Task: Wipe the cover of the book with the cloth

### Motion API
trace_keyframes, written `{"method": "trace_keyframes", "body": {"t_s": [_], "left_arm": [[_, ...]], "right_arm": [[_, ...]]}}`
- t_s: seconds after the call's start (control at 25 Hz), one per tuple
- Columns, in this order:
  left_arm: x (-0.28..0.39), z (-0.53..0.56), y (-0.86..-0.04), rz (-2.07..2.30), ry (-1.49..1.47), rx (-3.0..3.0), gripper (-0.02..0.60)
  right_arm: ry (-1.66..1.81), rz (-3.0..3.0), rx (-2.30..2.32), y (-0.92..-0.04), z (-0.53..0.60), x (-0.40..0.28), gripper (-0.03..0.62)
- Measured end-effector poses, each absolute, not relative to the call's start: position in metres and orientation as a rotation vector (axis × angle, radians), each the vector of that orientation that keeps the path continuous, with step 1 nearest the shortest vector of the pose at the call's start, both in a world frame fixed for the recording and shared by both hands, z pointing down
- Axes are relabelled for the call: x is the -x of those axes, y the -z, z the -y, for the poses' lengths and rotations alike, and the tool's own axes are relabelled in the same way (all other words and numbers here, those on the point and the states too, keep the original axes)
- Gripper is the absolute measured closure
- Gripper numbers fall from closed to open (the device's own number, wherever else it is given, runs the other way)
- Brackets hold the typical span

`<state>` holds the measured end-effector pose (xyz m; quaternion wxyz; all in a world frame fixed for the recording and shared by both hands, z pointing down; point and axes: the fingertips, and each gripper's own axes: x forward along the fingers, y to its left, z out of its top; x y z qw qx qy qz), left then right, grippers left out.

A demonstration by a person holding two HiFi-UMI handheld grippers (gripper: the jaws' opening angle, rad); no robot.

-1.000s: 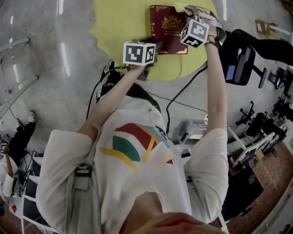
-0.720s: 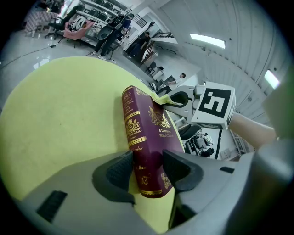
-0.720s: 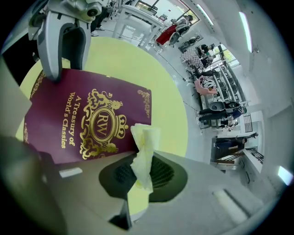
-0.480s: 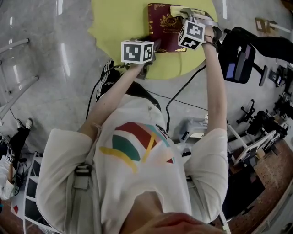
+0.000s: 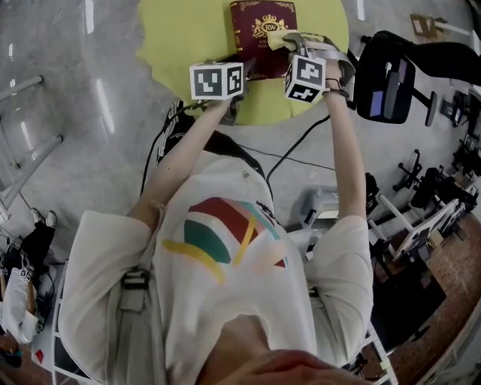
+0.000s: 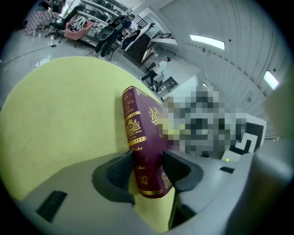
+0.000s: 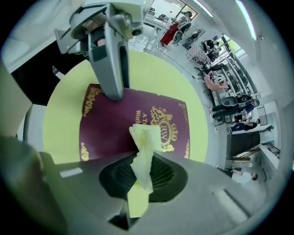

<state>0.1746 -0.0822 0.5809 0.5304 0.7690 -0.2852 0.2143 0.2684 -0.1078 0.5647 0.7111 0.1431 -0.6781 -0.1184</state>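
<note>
A maroon book (image 5: 259, 22) with gold ornaments lies flat on a round yellow-green table (image 5: 184, 37). My left gripper (image 5: 250, 71) is shut on the book's (image 6: 140, 137) near spine corner, with a pad (image 6: 120, 169) pressed on each side. In the left gripper view that grip (image 6: 147, 167) fills the lower middle. My right gripper (image 7: 142, 172) is shut on a crumpled pale yellow cloth (image 7: 143, 149). The cloth (image 5: 276, 37) rests on the cover (image 7: 133, 119) just below the gold crest. In the head view the right gripper (image 5: 289, 43) is at the book's right side.
A black chair (image 5: 391, 83) stands right of the table. A black cable (image 5: 301, 143) runs down from the right gripper. The left gripper's grey body (image 7: 110, 50) reaches over the book's far edge in the right gripper view. People and equipment stand far off in the room.
My right gripper has dragged the cloth from the book's far right corner onto the middle of the cover. The left gripper has kept its hold on the book.
</note>
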Motion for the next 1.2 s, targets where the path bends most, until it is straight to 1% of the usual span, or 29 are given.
{"method": "trace_keyframes", "body": {"t_s": [0.52, 1.0, 1.2], "left_arm": [[-0.177, 0.082, -0.580, 0.670, -0.507, -1.834, 0.371], [-0.178, 0.080, -0.579, 0.671, -0.501, -1.843, 0.371], [-0.167, 0.096, -0.557, 0.721, -0.463, -1.963, 0.376]], "right_arm": [[0.125, 1.514, -0.337, -0.564, 0.015, -0.273, 0.566], [0.104, 1.491, -0.328, -0.565, 0.004, -0.275, 0.566], [0.067, 1.502, -0.337, -0.566, 0.004, -0.275, 0.566]]}}
